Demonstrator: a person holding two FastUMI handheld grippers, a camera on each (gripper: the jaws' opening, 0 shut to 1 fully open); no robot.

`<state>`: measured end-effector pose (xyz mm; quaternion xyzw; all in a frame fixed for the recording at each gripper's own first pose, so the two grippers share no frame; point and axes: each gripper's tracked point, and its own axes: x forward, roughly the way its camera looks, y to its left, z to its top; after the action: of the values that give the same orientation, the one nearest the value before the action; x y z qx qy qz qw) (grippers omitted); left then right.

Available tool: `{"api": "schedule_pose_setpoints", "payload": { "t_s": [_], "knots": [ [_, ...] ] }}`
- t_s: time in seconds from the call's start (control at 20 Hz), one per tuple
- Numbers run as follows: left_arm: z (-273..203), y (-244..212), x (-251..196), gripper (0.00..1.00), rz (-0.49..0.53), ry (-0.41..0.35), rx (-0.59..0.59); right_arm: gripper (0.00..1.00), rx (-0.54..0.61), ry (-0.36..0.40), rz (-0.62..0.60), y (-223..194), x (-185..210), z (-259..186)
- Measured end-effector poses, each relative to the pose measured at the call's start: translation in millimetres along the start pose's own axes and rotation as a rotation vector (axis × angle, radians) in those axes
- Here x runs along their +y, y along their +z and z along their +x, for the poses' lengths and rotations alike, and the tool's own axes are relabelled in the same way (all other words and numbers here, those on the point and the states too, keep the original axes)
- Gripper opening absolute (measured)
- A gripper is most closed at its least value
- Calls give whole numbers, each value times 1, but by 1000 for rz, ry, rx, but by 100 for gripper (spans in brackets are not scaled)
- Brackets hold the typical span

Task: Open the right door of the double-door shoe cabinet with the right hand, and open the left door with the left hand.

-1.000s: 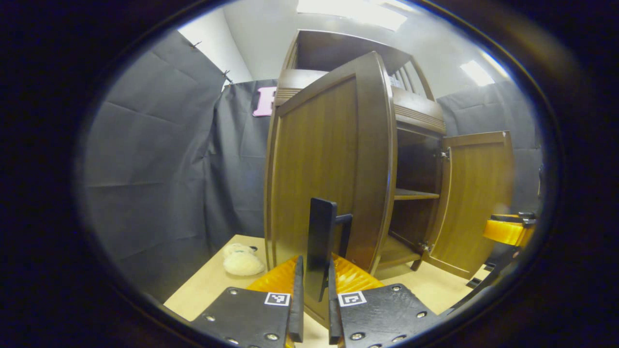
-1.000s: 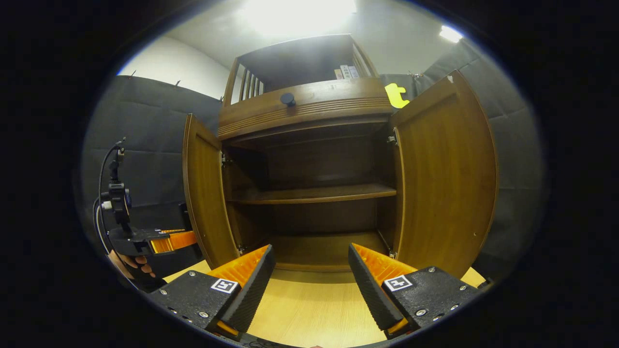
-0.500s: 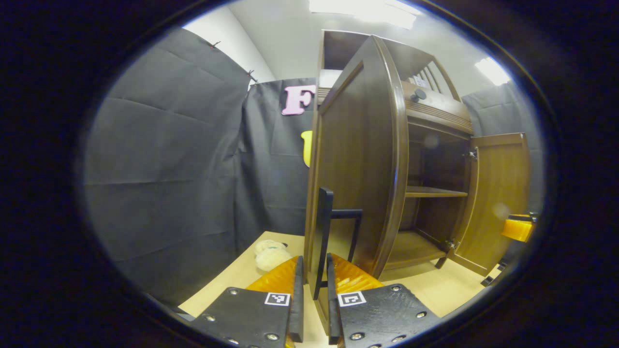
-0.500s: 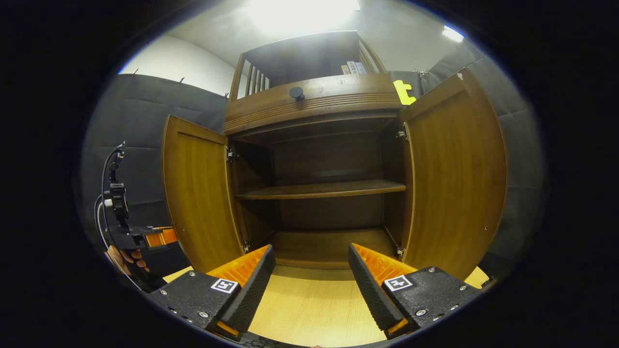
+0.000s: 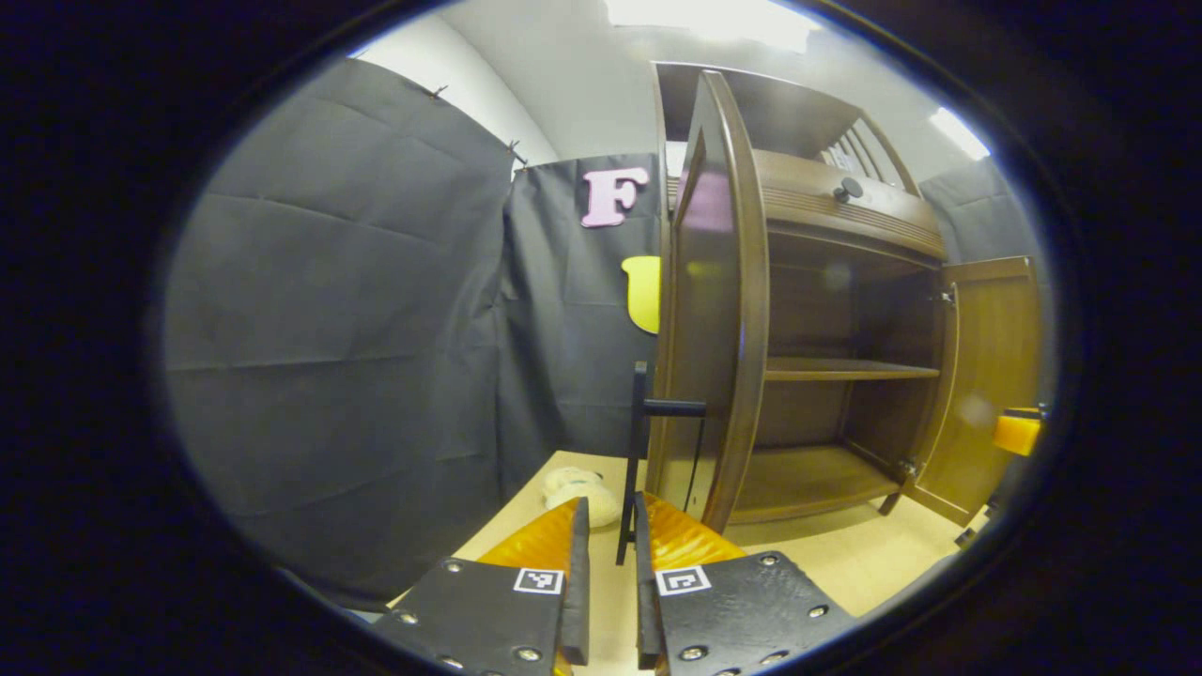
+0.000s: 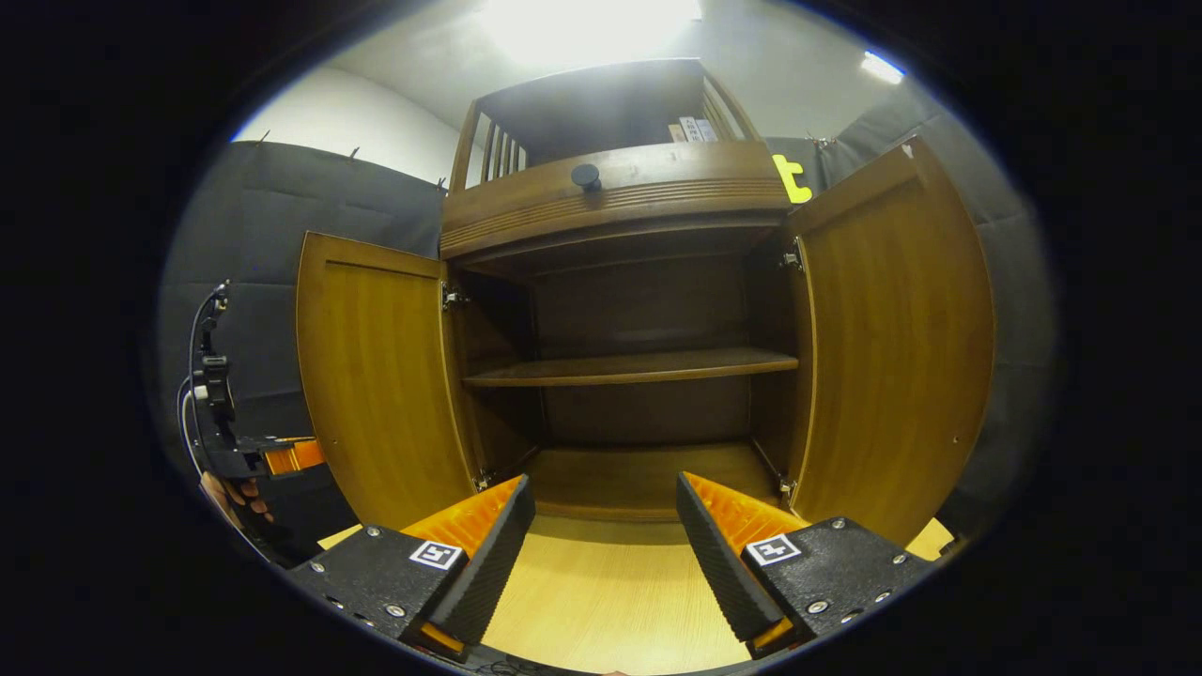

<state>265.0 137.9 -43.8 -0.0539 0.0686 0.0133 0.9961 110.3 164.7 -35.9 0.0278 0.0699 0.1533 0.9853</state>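
Swinging the left door wide is the step in hand: the left tool pinches its handle just ahead. Right tool gapes, empty, the right door open beside it. Next, release the handle.

Bright ceiling lights glare overhead; cabinet interior lies shadowed; fisheye bends edges.

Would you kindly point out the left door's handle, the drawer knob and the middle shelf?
left door's handle [image 5: 639,441]: left gripper view, on its upright bar.
drawer knob [image 6: 586,175]: right gripper view, on its round face.
middle shelf [image 6: 629,366]: right gripper view, on its front edge.
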Motion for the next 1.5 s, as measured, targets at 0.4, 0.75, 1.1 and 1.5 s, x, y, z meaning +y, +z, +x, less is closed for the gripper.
{"api": "schedule_pose_setpoints", "payload": {
  "t_s": [0.4,0.75,1.1,1.5],
  "knots": [
    [-32,10,11,28,-18,94,-30,92,-21,-3,-13,19,-28,-38],
    [-108,53,-36,28,-3,-1,-110,94,-71,-77,-34,35,-71,-98],
    [-171,61,-91,28,20,-75,-133,93,-86,-193,-39,36,-102,-141],
    [-208,65,-93,71,54,-61,-176,93,-82,-215,-5,32,-104,-166]
  ]
}}
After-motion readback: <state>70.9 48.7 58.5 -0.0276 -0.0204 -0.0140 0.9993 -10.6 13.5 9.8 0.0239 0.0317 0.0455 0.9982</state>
